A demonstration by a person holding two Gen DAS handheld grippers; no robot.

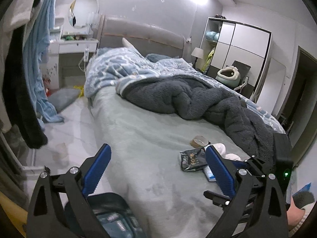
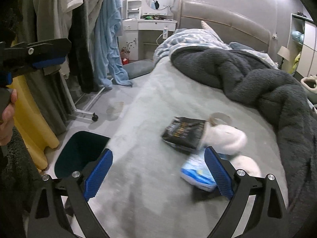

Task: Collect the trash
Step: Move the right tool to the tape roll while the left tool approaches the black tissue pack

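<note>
Both grippers hover over a grey-green bedsheet [image 2: 150, 178], jaws spread wide and empty: left gripper [image 1: 156, 170], right gripper [image 2: 158, 173]. A dark blue plastic bin [image 2: 79, 154] stands on the floor at eight o'clock beside the bed. At one o'clock lies the trash: blue-white packet [image 2: 195, 171], black foil wrapper [image 2: 184, 133], white crumpled tissue [image 2: 225, 136]. Farther off, a charcoal fleece blanket [image 2: 247, 79].

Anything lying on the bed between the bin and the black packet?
No. In the right wrist view, only bare grey sheet runs from the bin to the black packet. The other trash lies beyond the packet.
</note>
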